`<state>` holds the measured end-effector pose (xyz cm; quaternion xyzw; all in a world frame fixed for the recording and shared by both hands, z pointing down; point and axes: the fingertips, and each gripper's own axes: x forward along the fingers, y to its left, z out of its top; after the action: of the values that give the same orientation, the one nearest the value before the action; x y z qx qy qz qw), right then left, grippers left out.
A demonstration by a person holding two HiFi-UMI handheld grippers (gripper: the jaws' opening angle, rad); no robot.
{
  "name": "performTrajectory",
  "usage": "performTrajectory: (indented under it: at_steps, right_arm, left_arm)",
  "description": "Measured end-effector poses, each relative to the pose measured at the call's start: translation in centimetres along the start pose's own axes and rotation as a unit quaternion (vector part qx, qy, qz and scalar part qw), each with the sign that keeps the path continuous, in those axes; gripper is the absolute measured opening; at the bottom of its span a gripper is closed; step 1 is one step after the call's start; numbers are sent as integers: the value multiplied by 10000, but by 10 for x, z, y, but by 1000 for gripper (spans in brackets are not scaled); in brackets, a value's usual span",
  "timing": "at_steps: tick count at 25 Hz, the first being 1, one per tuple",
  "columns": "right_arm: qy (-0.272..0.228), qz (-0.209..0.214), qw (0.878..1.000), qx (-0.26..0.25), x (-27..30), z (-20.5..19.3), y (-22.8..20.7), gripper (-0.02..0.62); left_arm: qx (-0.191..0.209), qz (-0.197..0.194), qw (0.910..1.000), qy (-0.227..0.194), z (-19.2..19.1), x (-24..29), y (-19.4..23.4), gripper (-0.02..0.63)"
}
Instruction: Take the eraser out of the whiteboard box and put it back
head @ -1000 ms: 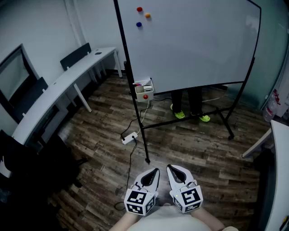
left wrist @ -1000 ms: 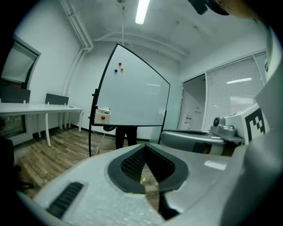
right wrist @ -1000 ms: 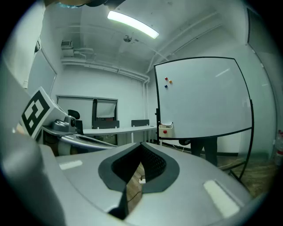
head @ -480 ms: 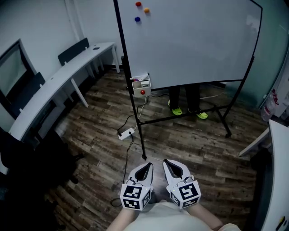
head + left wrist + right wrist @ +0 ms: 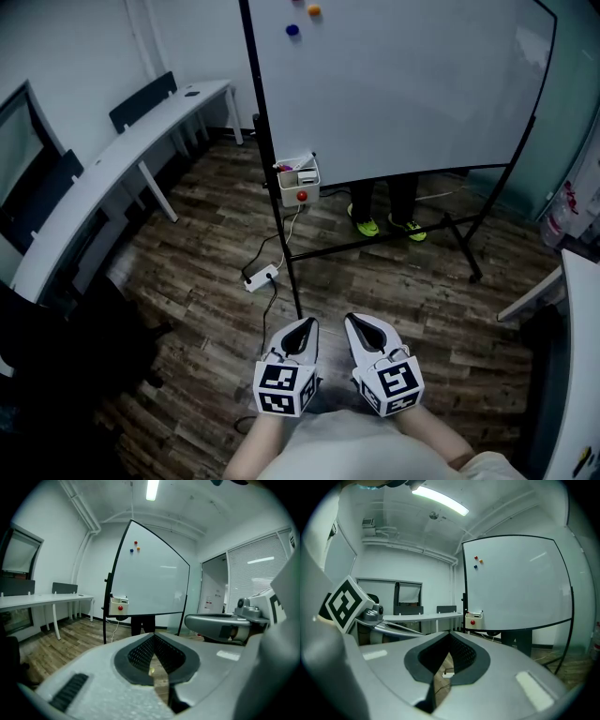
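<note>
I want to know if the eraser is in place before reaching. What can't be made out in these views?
Eraser: the whiteboard box is too small and far in every view to tell its contents apart.
Person behind the whiteboard: head view shows only legs and shoes; the board hides the rest.
Power strip on the floor: too small in the head view to read its sockets.

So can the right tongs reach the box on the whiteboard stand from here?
Probably not. The right tongs are shut and held close to the body, with floor between them and the box. Nothing seems to block the way; stepping closer should do.
</note>
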<state>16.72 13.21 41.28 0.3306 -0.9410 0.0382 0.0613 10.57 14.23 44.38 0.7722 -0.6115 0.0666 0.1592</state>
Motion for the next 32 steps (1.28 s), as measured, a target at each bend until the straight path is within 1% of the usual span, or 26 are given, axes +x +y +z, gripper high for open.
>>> performTrajectory:
  at_steps: [5,11,20,25,32]
  right_arm:
    - [-41,-162,9997,-171,43,11,-22,5]
    - [-47,-195,9996,-222,90,24,-29,5]
    - [-174,-310,9991,-220,157,47,-31,5]
    - [-161,-506,9984,-194,196,56,-42,5]
    - [-198,-837,9961,-180,241,62,-60,5]
  left_arm:
    - [84,73,9999,-15,17,32,35,2]
    - [62,16,10000,-21,34,58,67,2]
    - [106,-192,9998,-12,60,89,116,2]
    - [126,-331,9994,36,76,110,145,2]
    - [254,-548,9982,27,93,140,182,2]
